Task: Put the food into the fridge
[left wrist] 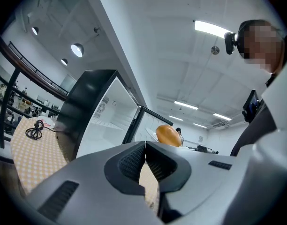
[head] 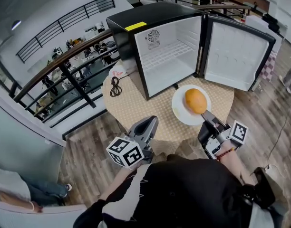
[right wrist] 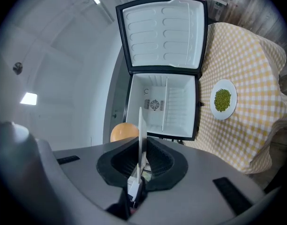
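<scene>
Right gripper (head: 208, 119) is clamped on the 5 o'clock rim of the plate (head: 179, 109) bearing the orange bun (head: 196, 101), open fridge (head: 170, 56) at 11 o'clock just beyond; left gripper (head: 149, 123) closed, empty, farther off

I read this as an upper-floor gallery in a lab/workshop bldg. A black metal railing w/ brown wooden handrail (head: 64, 63) runs 9 to 11 o'clock. Cluttered equipment benches (head: 88, 51) sit on the level below at 10, grey-brown plank floor (head: 88, 146) at 8. There are long white ceiling strip lights (left wrist: 211, 28) overhead.
</scene>
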A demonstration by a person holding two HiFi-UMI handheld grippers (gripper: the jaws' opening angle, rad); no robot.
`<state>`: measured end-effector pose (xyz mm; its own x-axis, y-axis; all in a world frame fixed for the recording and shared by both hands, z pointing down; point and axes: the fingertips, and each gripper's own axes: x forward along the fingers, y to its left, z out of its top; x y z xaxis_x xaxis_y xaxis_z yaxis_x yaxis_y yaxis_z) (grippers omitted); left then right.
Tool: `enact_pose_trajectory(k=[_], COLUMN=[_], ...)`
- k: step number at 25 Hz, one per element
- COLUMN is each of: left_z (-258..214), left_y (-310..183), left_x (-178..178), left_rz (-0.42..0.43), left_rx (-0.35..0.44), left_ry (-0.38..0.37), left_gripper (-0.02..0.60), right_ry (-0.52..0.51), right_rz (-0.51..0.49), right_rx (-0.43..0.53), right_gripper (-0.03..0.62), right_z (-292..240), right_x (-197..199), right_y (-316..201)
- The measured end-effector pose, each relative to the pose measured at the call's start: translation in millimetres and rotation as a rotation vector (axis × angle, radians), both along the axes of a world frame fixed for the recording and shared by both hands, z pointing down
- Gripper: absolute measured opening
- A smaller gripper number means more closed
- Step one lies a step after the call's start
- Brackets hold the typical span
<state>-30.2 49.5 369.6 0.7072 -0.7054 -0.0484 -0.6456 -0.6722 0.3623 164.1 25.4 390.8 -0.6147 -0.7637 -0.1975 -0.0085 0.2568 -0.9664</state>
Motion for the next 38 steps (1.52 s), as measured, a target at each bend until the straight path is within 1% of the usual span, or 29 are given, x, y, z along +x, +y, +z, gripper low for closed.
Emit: enact_pose_trajectory(k=[6, 14, 16, 21, 25, 28, 30, 32, 34, 38], left_z=[17.6, 26.9, 28.8, 26.4, 20.4, 17.6, 14.1, 11.9, 10.0, 7.1], left_y=[3.8, -12.0, -20.8, -49.8, -85.8, -97.7, -101.2, -108.4, -122.1, -138.6], left_x=[2.5, 12.4, 13.5, 16.4, 18.3, 17.2, 19.7, 27.2, 34.9, 45.1], left_rz=[-0.005, 0.029, 0.039, 0.085, 0.097, 0.098, 0.124, 0.171, 0.206, 0.246], left_rx=[-0.048, -0.067, -0.065, -0.071, -0.058, -0.051, -0.046, -0.04, -0.031, -0.022], left_ry=[-0.014, -0.052, -0.061, -0.049, -0.068, -0.074, -0.084, -0.109, -0.132, -0.14], left_gripper=[0.014, 0.014, 0.014, 0.014, 0.014, 0.014, 0.014, 0.014, 0.014, 0.014], right_ry=[0.002, -0.001, -0.007, -0.011, -0.012, -0.02, -0.039, -0.044, -0.038, -0.002], right_rz=[0.016, 0.011, 0.007, 0.017, 0.029, 0.025, 0.013, 0.007, 0.007, 0.01], right_rx=[-0.004, -0.018, -0.023, -0.038, -0.031, -0.021, -0.019, -0.021, -0.027, -0.026], right_gripper=[0.04, 0.04, 0.04, 0.04, 0.04, 0.04, 0.04, 0.04, 0.04, 0.04], right_z=[1.8, 6.0, 7.8, 9.0, 0.8, -7.3, -14.7, -17.7, -15.9, -14.3], right_x=[9.3, 4.5, 3.2, 8.5, 12.6, 9.8, 4.4, 1.1, -0.9, -8.5], right_y=[2.2, -16.4, -26.2, -60.8, -104.0, -118.3, -121.7, -130.4, -148.4, -179.1])
